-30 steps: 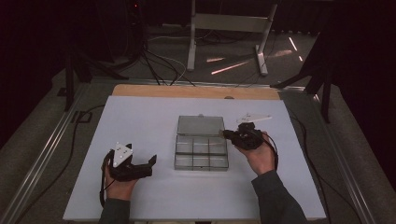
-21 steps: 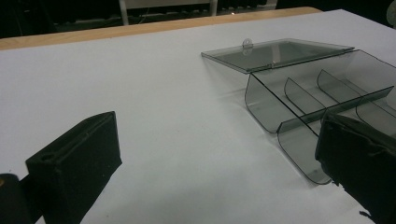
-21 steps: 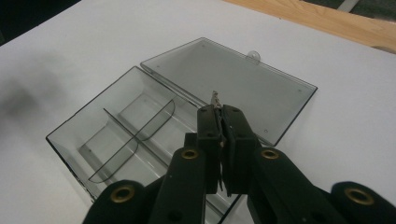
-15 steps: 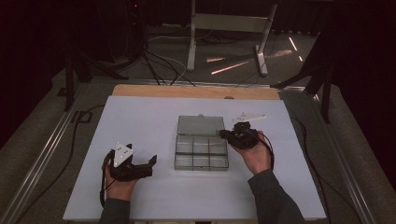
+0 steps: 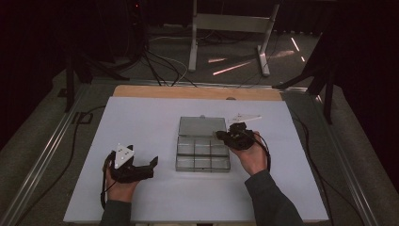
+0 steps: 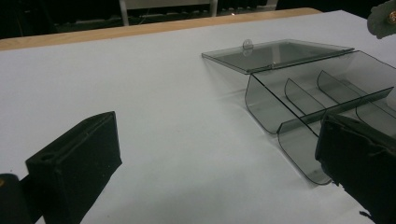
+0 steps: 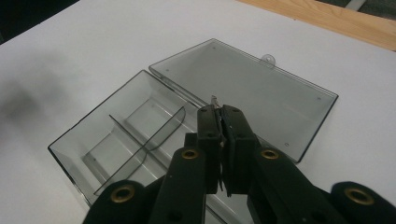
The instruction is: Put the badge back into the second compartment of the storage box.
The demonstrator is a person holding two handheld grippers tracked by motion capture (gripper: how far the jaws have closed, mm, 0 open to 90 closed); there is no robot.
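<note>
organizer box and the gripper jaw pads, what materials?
Organizer box: looks like smoke-tinted clear plastic, glossy; the white table shows through its walls and flat-open lid. Left hand-held gripper fingers: matte black, dull and slightly grainy, likely rubber or foam facing, hard to tell which.

A fixed high view looks forward and down on the whole white worktop (image 5: 141, 117), while the low left gripper view and the steeper, closer right gripper view both face its far wooden edge and share the clear smoke-grey plastic compartment box (image 5: 203, 149) (image 6: 299, 93) (image 7: 187, 116).
</note>
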